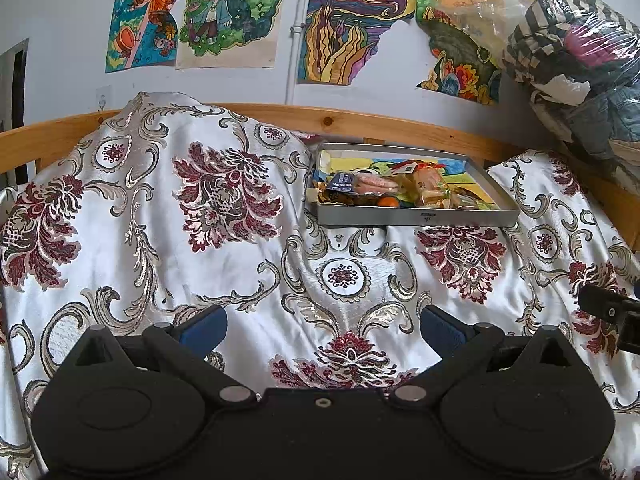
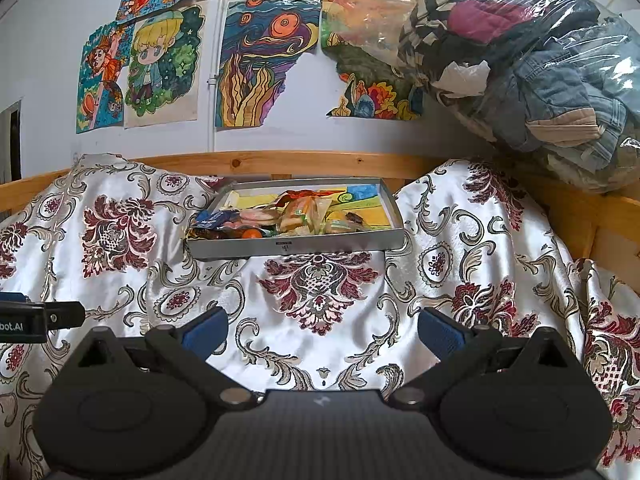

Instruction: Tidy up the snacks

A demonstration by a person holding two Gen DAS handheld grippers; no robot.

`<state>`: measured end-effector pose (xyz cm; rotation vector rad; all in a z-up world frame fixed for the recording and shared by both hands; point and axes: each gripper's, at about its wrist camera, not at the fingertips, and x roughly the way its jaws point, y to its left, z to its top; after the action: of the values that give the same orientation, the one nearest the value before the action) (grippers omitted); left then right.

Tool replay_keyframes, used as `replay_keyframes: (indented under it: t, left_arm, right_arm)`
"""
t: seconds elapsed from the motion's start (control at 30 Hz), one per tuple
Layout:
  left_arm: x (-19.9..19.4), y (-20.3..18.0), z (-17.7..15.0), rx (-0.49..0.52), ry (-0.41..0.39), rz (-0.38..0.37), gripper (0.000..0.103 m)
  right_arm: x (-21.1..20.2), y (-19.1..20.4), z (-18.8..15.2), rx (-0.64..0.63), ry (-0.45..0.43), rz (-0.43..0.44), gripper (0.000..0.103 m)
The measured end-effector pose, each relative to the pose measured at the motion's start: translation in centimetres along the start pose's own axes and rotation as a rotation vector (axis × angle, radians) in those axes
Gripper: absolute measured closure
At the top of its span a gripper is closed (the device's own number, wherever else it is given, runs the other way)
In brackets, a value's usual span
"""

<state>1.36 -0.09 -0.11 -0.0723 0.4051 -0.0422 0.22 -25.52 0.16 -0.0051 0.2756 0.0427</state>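
Grey shallow rectangular metal tray [image 1: 416,216] of crinkly wrapped snacks [image 1: 428,188] on glossy damask bedspread [image 1: 248,280]; left hand-held gripper [image 1: 322,326] and right hand-held gripper [image 2: 322,330] both spread apart, empty.

You've got one grey tray [image 2: 340,243] on the bed, one only. Inside it is one orange fruit [image 2: 252,234], one dark blue packet [image 2: 210,220], one pink wrapped snack [image 2: 256,215] and at least two clear-wrapped pastry packs [image 2: 300,212]; the rest of the pile overlaps too much to count. One floral bedspread [image 2: 320,340]. One clear bag of clothes [image 2: 540,80]. You can see at least six drawings [image 2: 256,68] on the wall across both views. Two hand-held grippers: left hand-held gripper [image 1: 322,328], right hand-held gripper [image 2: 322,330], each with two blue pads.
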Motion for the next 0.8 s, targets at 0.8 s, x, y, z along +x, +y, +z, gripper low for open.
replay_keyframes:
  t: [0.8]
  left_arm:
    - [-0.9,-1.0,0.0,0.055,-0.031,0.049,0.001]
  right_arm:
    - [-0.1,0.0,0.0,0.0,0.001,-0.003,0.0]
